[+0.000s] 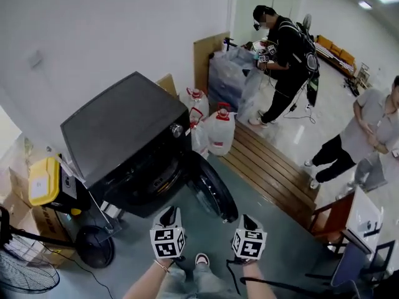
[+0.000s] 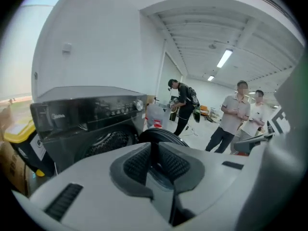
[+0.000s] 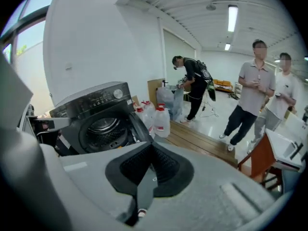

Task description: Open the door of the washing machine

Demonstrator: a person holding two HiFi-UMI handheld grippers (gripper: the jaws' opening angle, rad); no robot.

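Grey floor, white wall. Washing machine (image 1: 124, 129) ahead of both jaws, door (image 1: 212, 189) swung open. Left gripper (image 2: 154, 150) jaws slightly apart, empty; right gripper (image 3: 150, 150) jaws together.

The left gripper (image 2: 152, 150) is pointing toward a dark washing machine (image 2: 86, 110), its jaws sitting close together with only a thin slit between the pads and nothing in it. The round door (image 2: 162, 134) is hanging open beside the drum (image 2: 103, 143). A person in black (image 2: 183, 104) is bending over something farther back, and two people (image 2: 233, 117) are standing at the right.
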